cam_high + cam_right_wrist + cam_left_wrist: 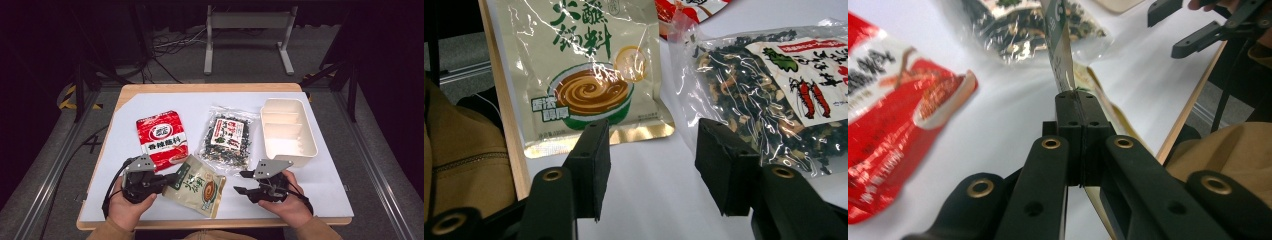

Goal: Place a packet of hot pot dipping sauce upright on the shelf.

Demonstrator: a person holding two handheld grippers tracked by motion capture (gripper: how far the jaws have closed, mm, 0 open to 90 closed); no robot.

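A beige sauce pouch (pixel 196 186) with green lettering and a bowl picture lies at the table's front middle (pixel 589 70). My left gripper (pixel 171 178) is shut on the pouch's left edge, and the left gripper view has that edge (pixel 1060 55) standing upright between the closed jaws (pixel 1079 107). My right gripper (pixel 242 182) stands open to the right of the pouch, jaws apart with nothing between them (pixel 651 150). A red seasoning packet (pixel 161 136) lies behind the left gripper. A clear bag of dried seaweed mix (pixel 227 137) lies in the middle.
A cream divided plastic box (pixel 289 132) stands at the right, behind the right gripper. The white table cover (pixel 310 195) ends at a wooden front edge (pixel 210 223) near the person's hands. A metal frame stands on the floor beyond the table.
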